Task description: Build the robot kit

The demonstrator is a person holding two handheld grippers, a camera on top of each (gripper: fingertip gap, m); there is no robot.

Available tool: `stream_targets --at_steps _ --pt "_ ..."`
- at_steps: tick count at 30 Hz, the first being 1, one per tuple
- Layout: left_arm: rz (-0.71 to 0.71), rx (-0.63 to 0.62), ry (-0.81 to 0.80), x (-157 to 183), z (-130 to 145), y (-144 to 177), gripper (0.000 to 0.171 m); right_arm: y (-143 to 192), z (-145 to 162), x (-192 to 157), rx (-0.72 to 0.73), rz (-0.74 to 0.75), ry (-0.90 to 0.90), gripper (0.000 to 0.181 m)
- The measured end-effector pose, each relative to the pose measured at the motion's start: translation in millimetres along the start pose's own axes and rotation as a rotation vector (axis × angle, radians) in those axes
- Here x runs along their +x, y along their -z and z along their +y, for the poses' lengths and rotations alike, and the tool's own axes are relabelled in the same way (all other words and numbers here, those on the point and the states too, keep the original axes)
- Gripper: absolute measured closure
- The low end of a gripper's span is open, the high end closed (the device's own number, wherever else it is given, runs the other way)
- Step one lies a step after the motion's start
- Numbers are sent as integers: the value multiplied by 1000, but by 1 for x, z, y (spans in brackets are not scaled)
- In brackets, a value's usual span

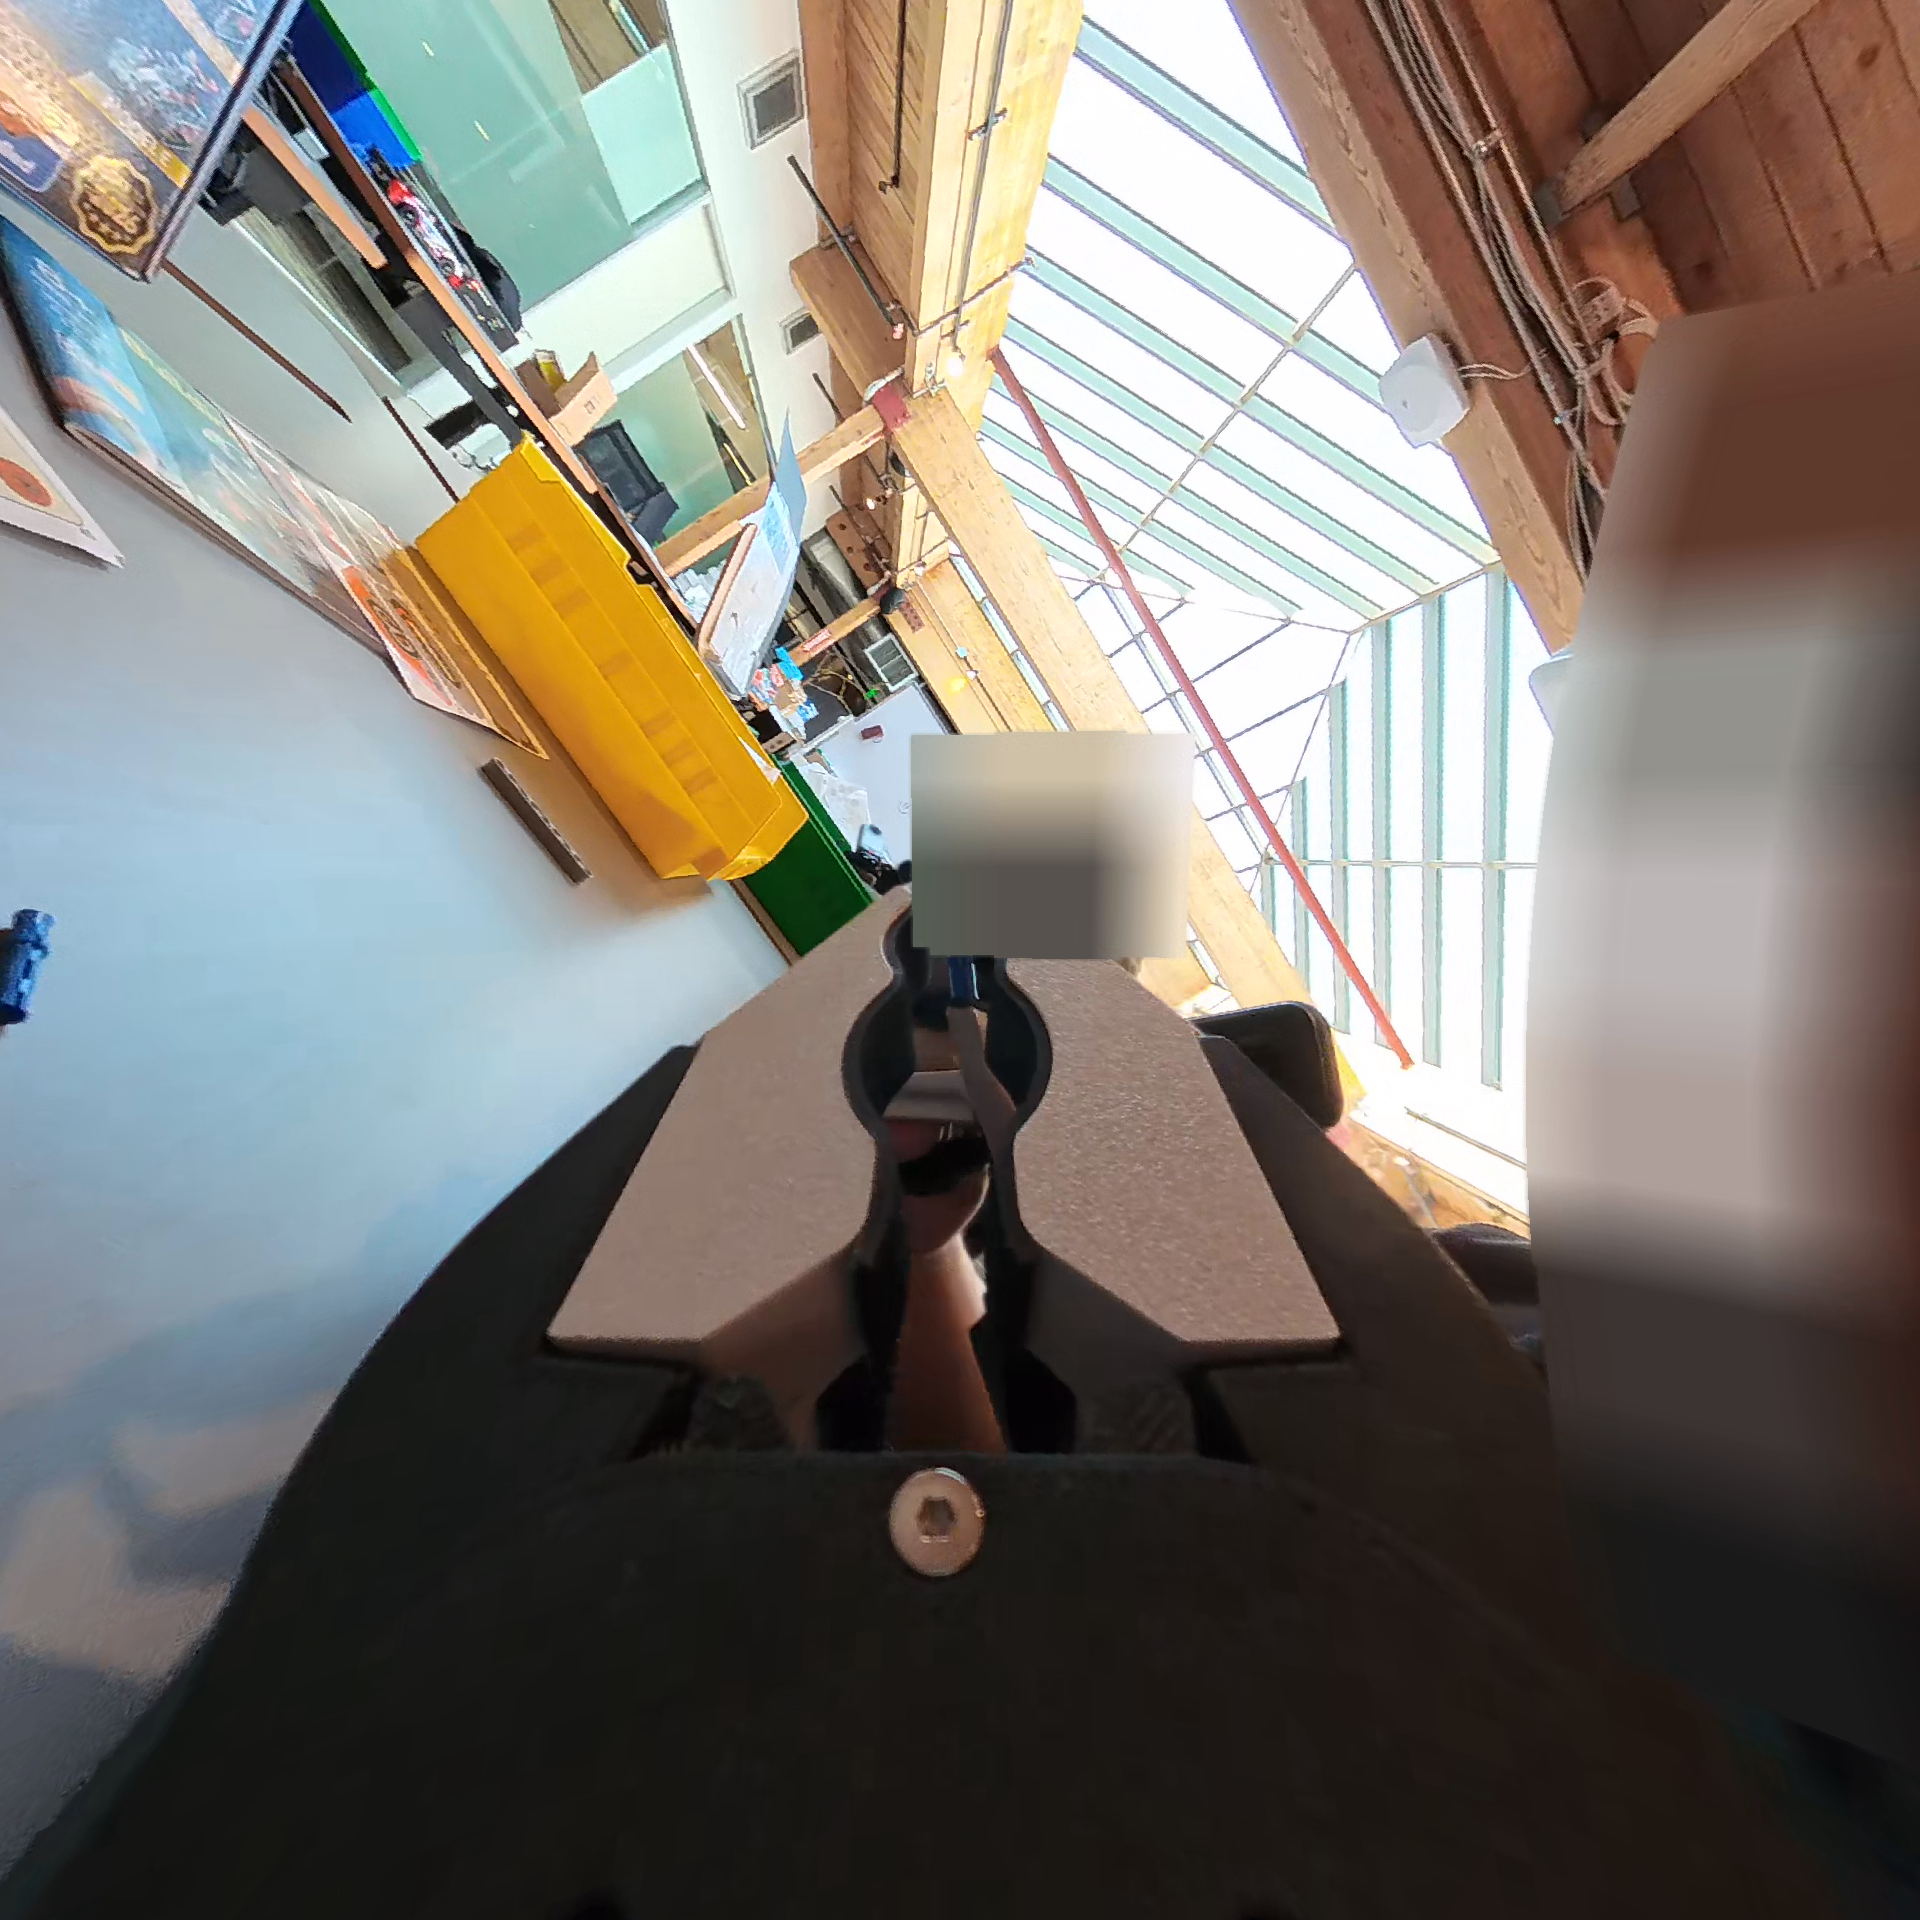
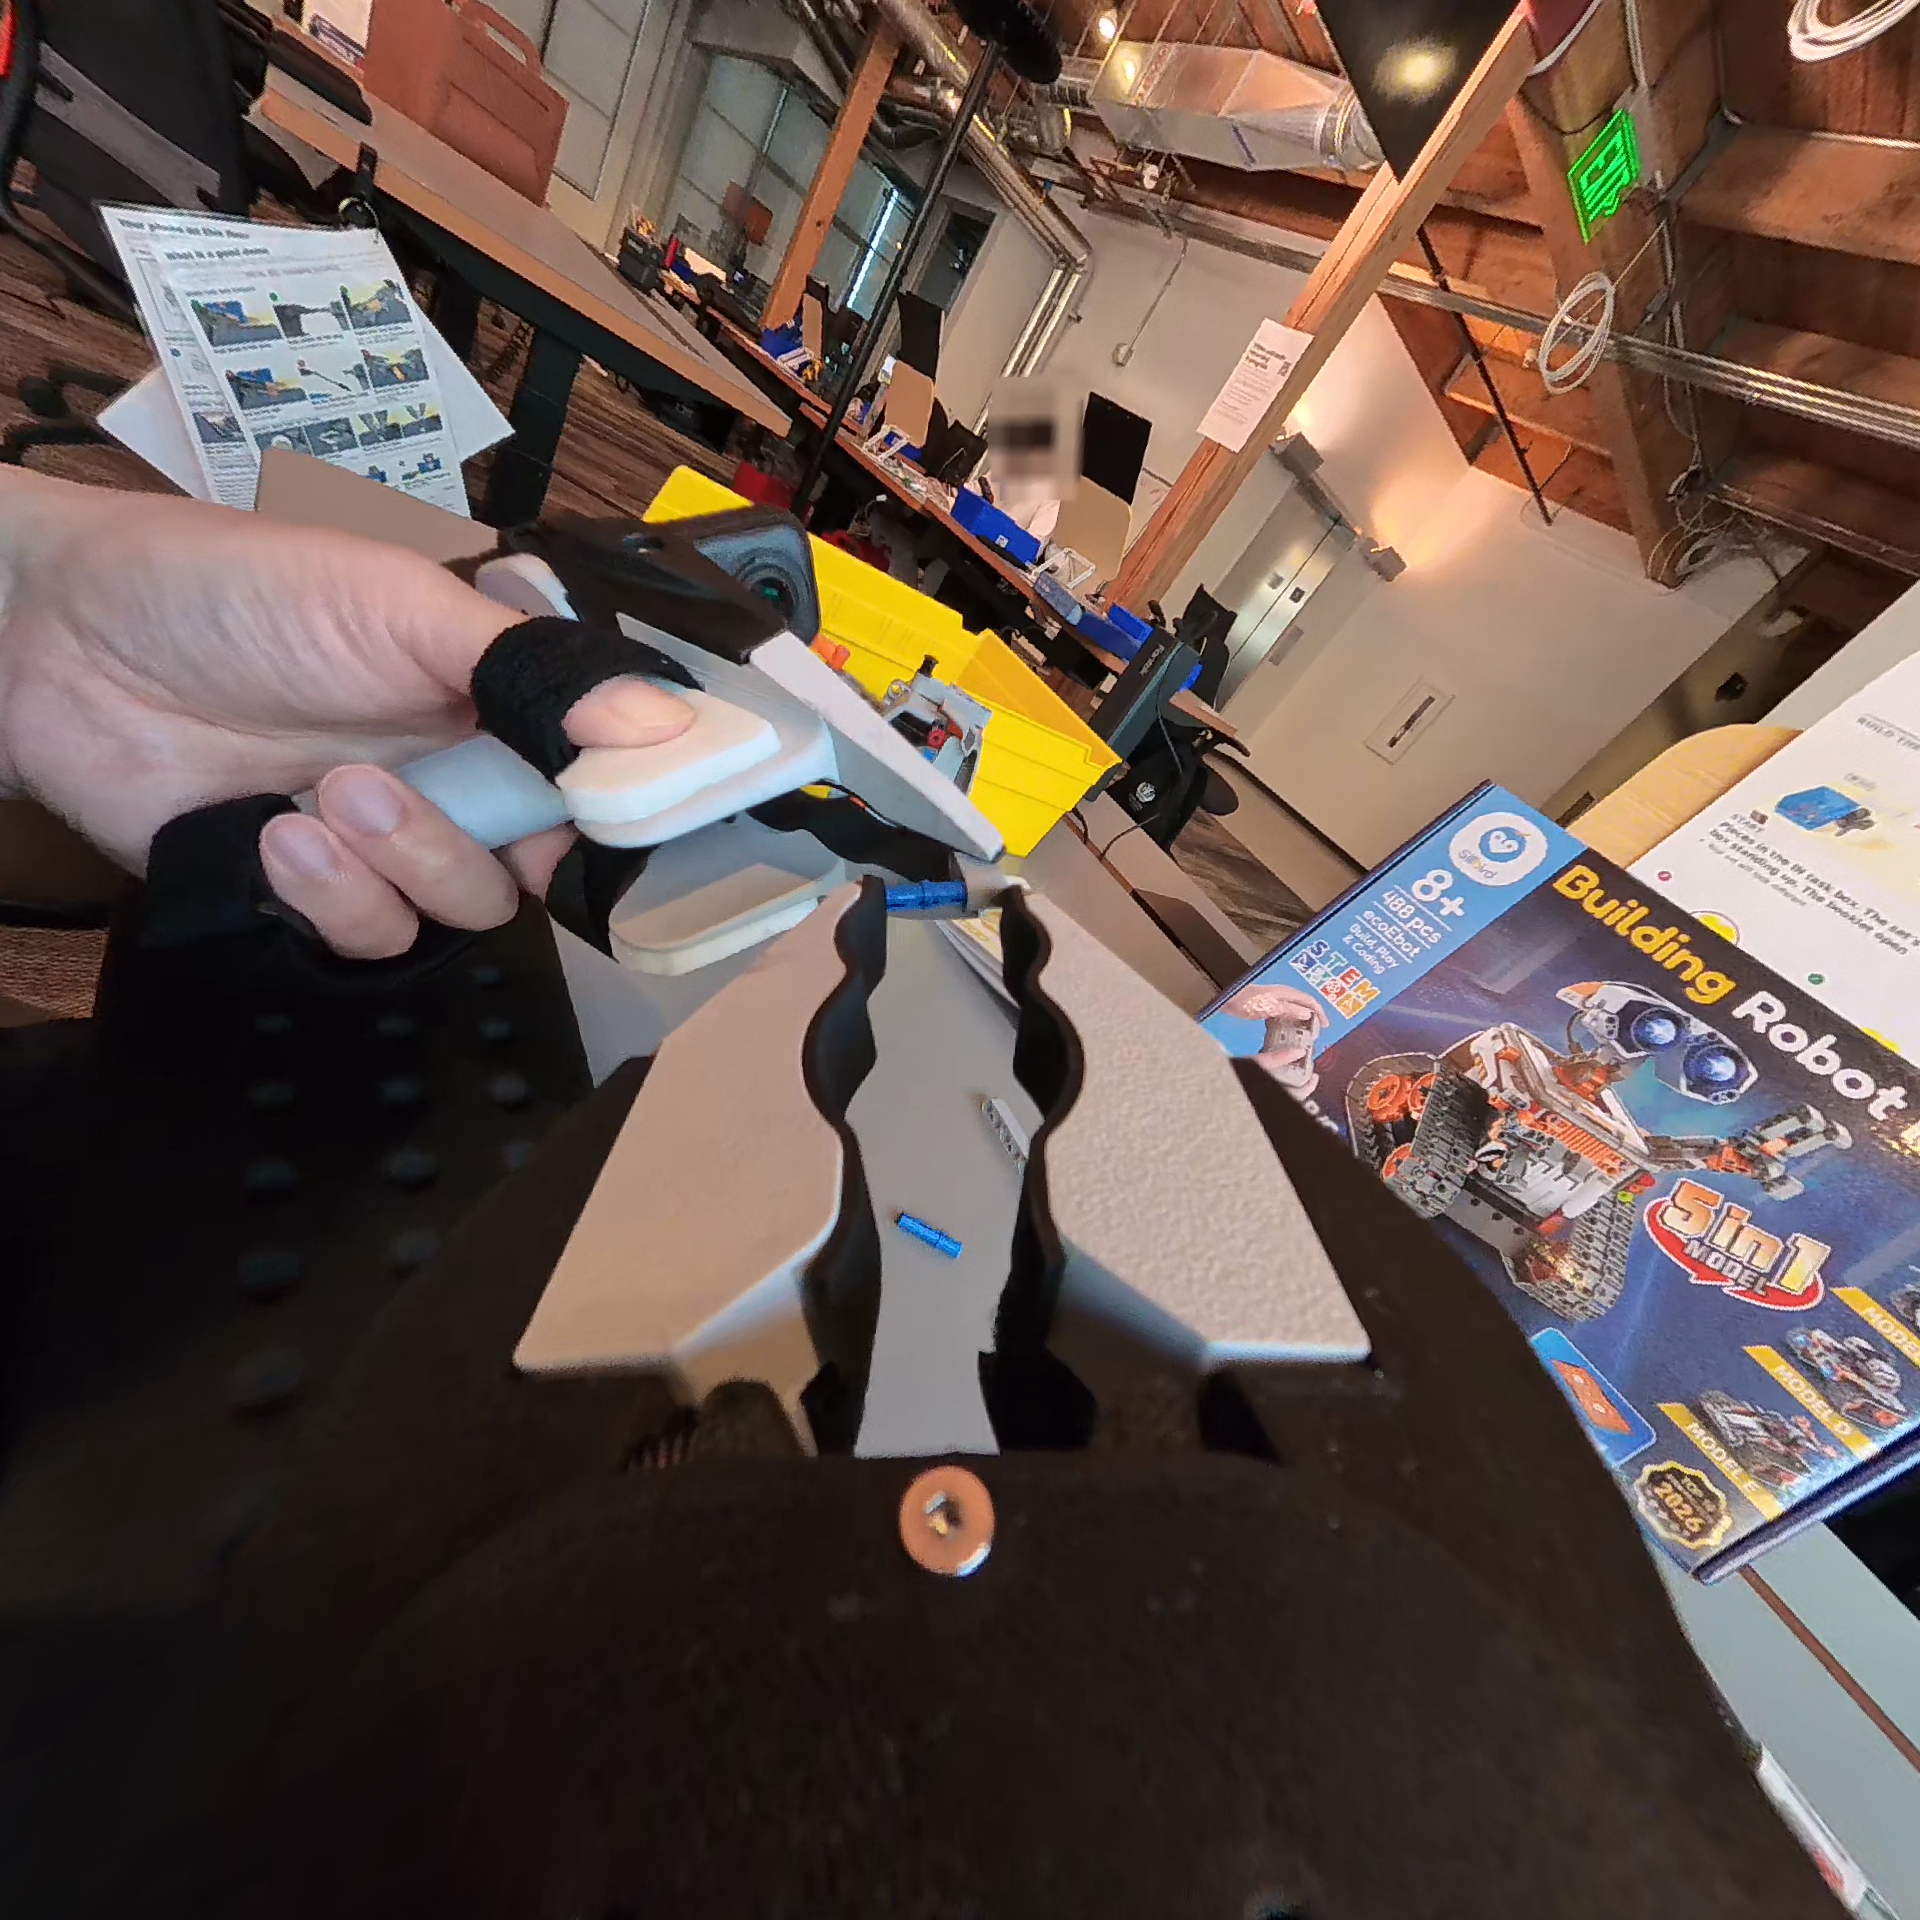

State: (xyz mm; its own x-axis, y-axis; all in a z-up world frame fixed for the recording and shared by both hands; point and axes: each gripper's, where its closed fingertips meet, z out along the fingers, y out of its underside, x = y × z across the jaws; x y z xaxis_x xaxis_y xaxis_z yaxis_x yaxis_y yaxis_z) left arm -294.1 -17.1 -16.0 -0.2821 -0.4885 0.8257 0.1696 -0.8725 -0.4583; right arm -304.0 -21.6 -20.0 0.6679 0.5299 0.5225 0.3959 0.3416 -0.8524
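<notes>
My left gripper [image 1: 951, 971] points up towards the ceiling and is shut on a thin grey beam [image 1: 982, 1070], seen edge-on between its pads. A hand holds that gripper [image 2: 987, 862] in the right wrist view, its tips just above my right gripper's tips. A small blue pin [image 2: 923, 896] lies crosswise between the tips of my right gripper [image 2: 943, 914]. One end of the pin touches the left pad and the other meets the beam's end by the right pad. The pin also shows in the left wrist view [image 1: 963, 982].
A second blue pin [image 2: 928, 1234] and a loose grey beam [image 2: 1006, 1127] lie on the white table [image 2: 914, 1371]. A yellow bin [image 2: 1029, 727] stands behind, and a robot kit box [image 2: 1558, 1143] lies at right. A printed sheet [image 2: 301, 353] leans at far left.
</notes>
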Motion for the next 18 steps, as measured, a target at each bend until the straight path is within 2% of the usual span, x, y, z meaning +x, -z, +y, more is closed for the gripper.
stream_targets --at_steps 14,16,17,18 --pt "-68 71 -7 -20 0 5 168 -5 20 -3 -58 9 -61 161" --pt "-76 75 -11 -23 1 6 168 -5 22 -2 -66 18 -67 167" --pt "-78 86 -14 -23 1 6 170 -3 24 -4 -71 -5 -72 181" --pt "-70 90 -10 -22 0 6 169 -3 20 -5 -47 -9 -88 181"
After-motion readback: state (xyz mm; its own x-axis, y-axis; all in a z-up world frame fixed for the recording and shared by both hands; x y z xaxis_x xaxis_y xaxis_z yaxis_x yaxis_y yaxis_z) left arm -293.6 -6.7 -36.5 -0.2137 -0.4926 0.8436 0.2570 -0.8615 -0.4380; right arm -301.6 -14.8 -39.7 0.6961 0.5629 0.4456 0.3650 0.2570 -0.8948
